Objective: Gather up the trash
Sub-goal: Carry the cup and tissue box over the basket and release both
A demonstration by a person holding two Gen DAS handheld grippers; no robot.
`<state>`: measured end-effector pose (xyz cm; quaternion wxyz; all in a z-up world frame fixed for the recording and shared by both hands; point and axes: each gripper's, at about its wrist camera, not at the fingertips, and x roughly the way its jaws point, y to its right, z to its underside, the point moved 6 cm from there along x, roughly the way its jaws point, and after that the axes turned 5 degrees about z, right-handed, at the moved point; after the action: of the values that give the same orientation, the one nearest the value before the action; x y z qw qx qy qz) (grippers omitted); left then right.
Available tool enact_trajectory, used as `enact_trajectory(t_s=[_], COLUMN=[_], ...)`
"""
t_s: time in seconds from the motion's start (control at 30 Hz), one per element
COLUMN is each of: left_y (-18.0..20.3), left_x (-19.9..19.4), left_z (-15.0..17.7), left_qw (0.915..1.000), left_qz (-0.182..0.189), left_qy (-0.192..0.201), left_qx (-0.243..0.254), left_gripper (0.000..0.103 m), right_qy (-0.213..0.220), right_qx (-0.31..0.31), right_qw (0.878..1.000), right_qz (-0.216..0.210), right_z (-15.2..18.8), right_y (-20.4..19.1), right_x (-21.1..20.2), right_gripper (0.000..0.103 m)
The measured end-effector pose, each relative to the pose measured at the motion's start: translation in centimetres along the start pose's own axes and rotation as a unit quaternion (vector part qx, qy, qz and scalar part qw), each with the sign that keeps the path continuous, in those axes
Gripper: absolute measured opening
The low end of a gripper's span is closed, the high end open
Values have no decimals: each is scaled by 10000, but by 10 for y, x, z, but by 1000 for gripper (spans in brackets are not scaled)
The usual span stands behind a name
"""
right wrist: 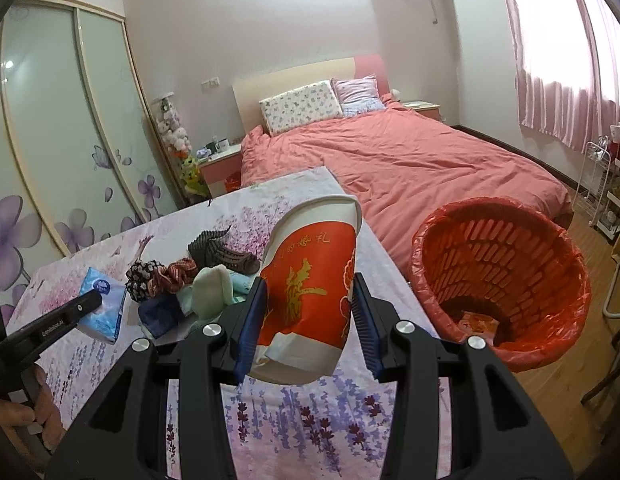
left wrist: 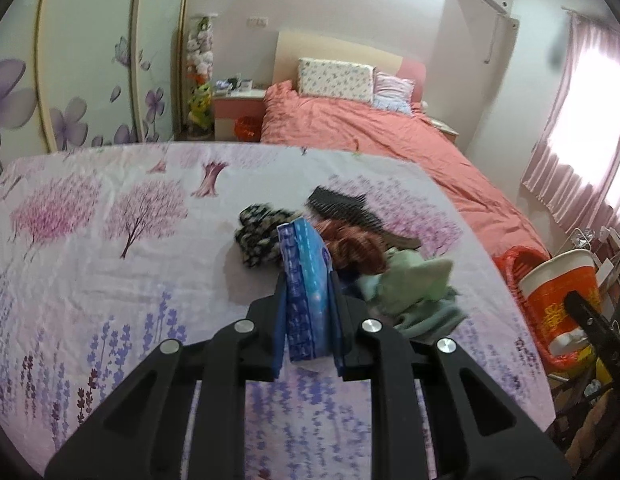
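Clamping a blue tissue pack (left wrist: pixel 306 288), the left gripper (left wrist: pixel 308 300) holds tight; the right gripper (right wrist: pixel 308 320) squeezes a red paper cup (right wrist: pixel 310 300) beside the red basket (right wrist: pixel 506 276).

My left tool (left wrist: pixel 308 280) hides the tissue pack's (left wrist: pixel 306 280) lower sides; the basket's (right wrist: pixel 502 280) bottom trash is too dim to identify.

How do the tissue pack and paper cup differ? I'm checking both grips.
The tissue pack is flat, blue and soft; the paper cup is round, red-and-white and dented. The left gripper pinches the pack narrowly; the right gripper spans the cup wider. Both are lifted off the table.
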<state>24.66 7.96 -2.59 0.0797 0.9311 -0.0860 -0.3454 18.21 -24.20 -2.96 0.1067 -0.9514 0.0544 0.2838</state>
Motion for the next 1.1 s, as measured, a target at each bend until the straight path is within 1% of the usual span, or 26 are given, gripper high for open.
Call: enact_trajectory(t_s=[0.13, 0.33, 0.5, 0.57, 0.63, 0.77, 0.97, 1.1], left_y=[24, 82, 141, 166, 182, 220, 271, 296], left_x=[-8, -14, -11, -7, -4, 12, 44, 64], left_z=[-7, -12, -10, -7, -5, 2, 13, 17], left_qw=[9997, 9967, 9899, 9860, 9830, 9763, 9665, 9608], left_qz=[173, 648, 1178, 1397, 1532, 1806, 2120, 2271], left_qy=[93, 156, 127, 102, 86, -28, -270, -407], left_qx=[138, 463, 781, 910, 1006, 1196, 1424, 1535], left_gripper=[19, 19, 19, 19, 19, 19, 19, 19], right_qy=[130, 326, 469, 518, 576, 697, 669, 632], right_qx=[74, 286, 517, 593, 641, 678, 878, 1071], right_qw=[9999, 9989, 9969, 9959, 9949, 9924, 9895, 9870], right_qz=[24, 186, 376, 444, 528, 752, 938, 1022], right_z=[-5, -15, -23, -26, -27, -31, -34, -35], right_y=[11, 40, 73, 84, 95, 118, 148, 171], right_x=[-7, -15, -18, -19, -18, -15, -3, 8], right_gripper=[43, 43, 43, 43, 43, 43, 43, 43])
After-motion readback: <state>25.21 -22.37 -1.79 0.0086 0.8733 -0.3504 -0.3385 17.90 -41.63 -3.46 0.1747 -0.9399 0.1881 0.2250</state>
